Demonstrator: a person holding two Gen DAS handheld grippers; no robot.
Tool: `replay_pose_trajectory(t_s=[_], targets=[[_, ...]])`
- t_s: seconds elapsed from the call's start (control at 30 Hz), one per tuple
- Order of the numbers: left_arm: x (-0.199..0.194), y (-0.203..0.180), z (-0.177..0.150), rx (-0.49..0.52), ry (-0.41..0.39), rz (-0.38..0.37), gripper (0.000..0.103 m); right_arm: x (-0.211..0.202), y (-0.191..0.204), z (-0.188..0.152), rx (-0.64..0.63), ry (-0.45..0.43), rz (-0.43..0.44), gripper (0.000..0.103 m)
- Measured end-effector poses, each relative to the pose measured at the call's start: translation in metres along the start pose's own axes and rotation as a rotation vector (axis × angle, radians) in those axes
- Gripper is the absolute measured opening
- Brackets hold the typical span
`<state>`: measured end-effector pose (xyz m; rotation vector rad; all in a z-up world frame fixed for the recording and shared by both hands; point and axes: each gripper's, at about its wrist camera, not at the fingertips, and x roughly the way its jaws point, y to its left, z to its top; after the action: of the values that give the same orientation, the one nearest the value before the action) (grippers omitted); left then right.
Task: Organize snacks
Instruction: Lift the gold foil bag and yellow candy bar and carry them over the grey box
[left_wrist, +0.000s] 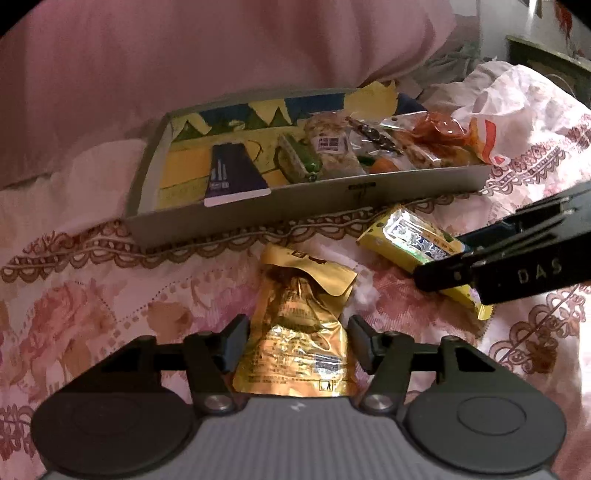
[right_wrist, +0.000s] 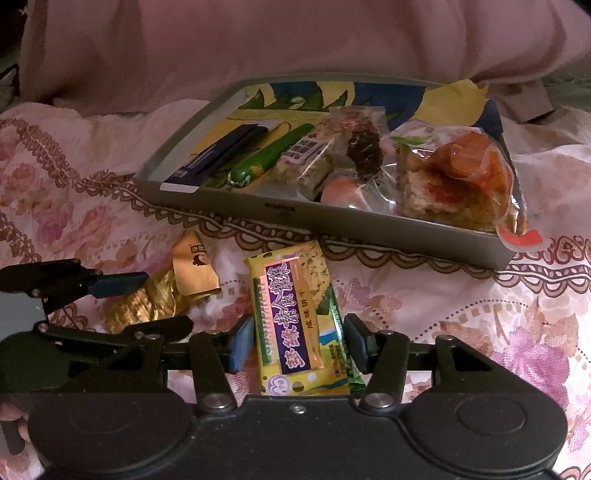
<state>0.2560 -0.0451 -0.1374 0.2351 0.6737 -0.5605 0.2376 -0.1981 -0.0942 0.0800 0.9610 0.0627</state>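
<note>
A gold foil snack pouch (left_wrist: 299, 325) lies on the floral bedsheet between the fingers of my left gripper (left_wrist: 298, 338), which is open around it with small gaps on both sides. A yellow cracker packet (right_wrist: 295, 321) with a purple label lies between the fingers of my right gripper (right_wrist: 299, 341), also open around it. Each gripper shows in the other view: the right one over the yellow packet (left_wrist: 417, 240), the left one at the gold pouch (right_wrist: 162, 291). The grey cardboard box (left_wrist: 314, 199) beyond holds several wrapped snacks.
In the box lie a purple card (left_wrist: 236, 177), a green packet (left_wrist: 299, 158) and clear-wrapped cakes with a red-orange one (right_wrist: 458, 173) at the right end. A pink quilt (left_wrist: 184, 66) rises behind the box. A crumpled white plastic bag (left_wrist: 517, 107) lies to the right.
</note>
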Motion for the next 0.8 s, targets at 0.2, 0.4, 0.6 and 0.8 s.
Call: replay_pose_trajectory(t_s=[0.2, 0.4, 0.6, 0.8], targets=[[-0.005, 0.009, 0.002, -0.1, 0.027, -0.026, 0.057, 0.003, 0.008, -0.003, -0.07, -0.003, -0.017, 0.062], [-0.01, 0.018, 0.001, -0.178, 0.035, -0.036, 0.049, 0.005, 0.025, -0.008, -0.2, -0.001, -0.076, 0.051], [-0.016, 0.018, 0.0, -0.21, 0.041, -0.035, 0.046, 0.001, 0.032, -0.011, -0.22, -0.012, -0.089, 0.05], [-0.023, 0.021, -0.002, -0.271, 0.045, -0.019, 0.046, -0.005, 0.041, -0.016, -0.252, -0.026, -0.077, 0.05]])
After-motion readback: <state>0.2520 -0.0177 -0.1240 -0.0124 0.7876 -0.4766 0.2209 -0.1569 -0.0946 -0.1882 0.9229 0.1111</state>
